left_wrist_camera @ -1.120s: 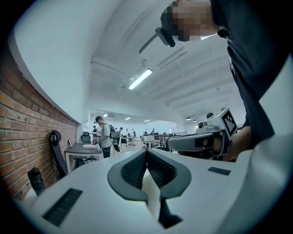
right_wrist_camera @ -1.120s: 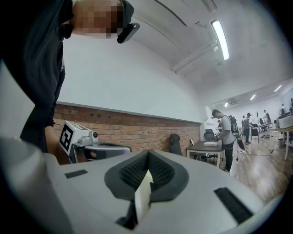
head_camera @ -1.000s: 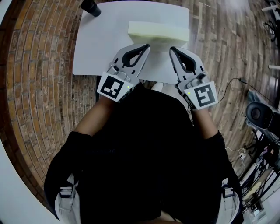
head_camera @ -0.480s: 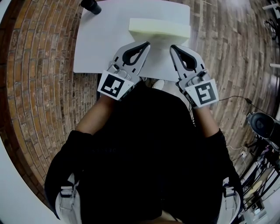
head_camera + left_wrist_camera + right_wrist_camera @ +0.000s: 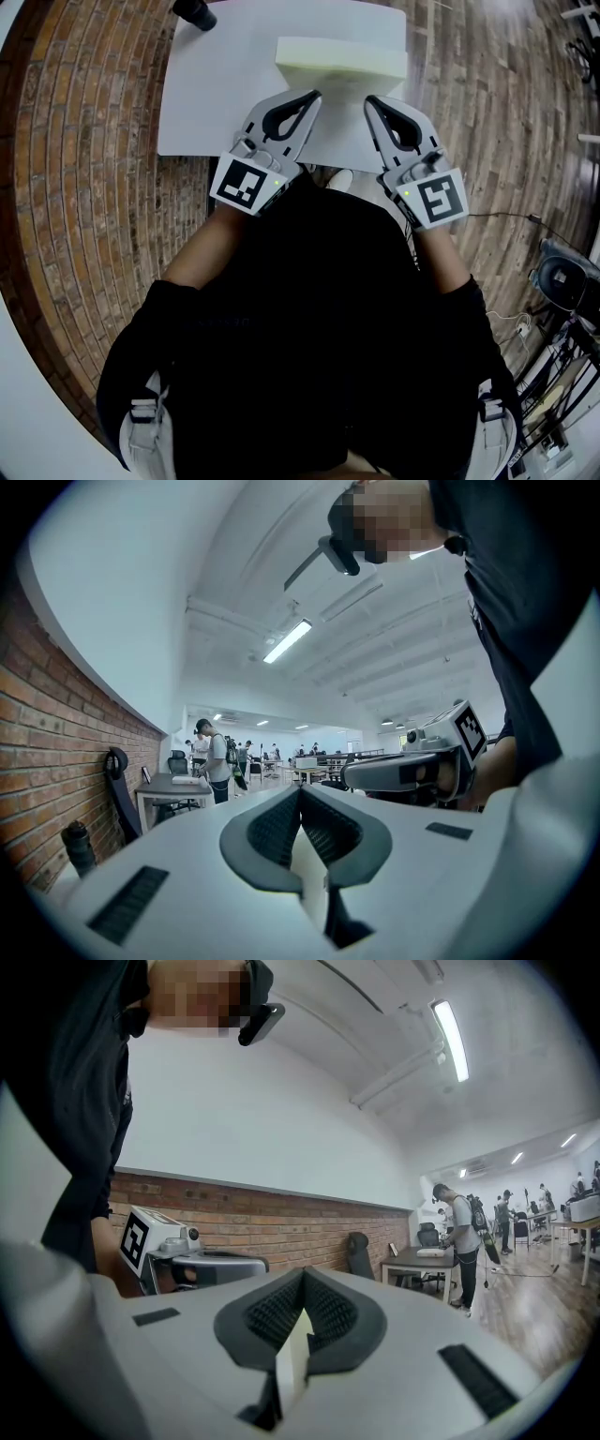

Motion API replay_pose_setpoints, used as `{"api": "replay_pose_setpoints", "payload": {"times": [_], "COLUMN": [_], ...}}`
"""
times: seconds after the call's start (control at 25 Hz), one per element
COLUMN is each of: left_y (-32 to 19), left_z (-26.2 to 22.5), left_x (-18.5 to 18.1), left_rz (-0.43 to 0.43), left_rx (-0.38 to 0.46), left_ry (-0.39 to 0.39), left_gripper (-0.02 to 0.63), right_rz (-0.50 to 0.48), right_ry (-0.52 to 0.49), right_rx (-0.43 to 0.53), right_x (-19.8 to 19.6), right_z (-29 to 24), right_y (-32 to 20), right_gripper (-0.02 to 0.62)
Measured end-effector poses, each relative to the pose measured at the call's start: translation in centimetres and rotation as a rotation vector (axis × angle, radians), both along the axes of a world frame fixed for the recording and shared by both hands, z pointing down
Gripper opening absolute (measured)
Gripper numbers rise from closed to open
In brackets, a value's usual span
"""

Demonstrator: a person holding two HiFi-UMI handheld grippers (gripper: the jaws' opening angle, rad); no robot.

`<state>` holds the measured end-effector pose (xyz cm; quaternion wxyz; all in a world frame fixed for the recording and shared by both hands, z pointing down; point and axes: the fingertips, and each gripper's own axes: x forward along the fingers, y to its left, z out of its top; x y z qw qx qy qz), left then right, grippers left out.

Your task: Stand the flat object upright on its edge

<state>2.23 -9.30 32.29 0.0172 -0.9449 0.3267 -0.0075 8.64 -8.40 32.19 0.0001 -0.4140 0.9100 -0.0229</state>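
Head view: pale foam slab (image 5: 342,61) toward the far right of the white table (image 5: 216,94), just beyond left gripper (image 5: 312,97) and right gripper (image 5: 369,102), parked clear of it; left gripper view: jaws together, empty; right gripper view: likewise closed on nothing, seemingly resting.

The left gripper (image 5: 313,97) and the right gripper (image 5: 369,101) sit side by side over the near part of the table (image 5: 192,117), their tips angled toward each other. Just ahead of both tips a block (image 5: 340,58) lies on the table, spanning the gap between them. Well ahead and to the left of the left gripper, a bottle (image 5: 194,13) stands at the table's far corner. A brick wall (image 5: 84,169) lies to that gripper's left.
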Motion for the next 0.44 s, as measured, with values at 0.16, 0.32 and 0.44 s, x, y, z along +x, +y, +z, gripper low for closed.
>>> {"api": "replay_pose_setpoints", "payload": {"times": [0.16, 0.32, 0.44], "left_y": [0.11, 0.24, 0.38], "left_z": [0.46, 0.29, 0.10], "left_x": [-0.25, -0.03, 0.18], "left_rz": [-0.006, -0.001, 0.002], "left_rx": [-0.016, -0.007, 0.000], "left_ry": [-0.011, 0.002, 0.010], "left_gripper": [0.020, 0.020, 0.020], "right_rz": [-0.002, -0.013, -0.023], "right_ry": [0.004, -0.004, -0.012], "right_rx": [-0.001, -0.009, -0.017], "right_x": [-0.18, -0.18, -0.11], "right_z": [0.09, 0.26, 0.40], "right_y": [0.06, 0.21, 0.36], "right_gripper": [0.006, 0.006, 0.006]}}
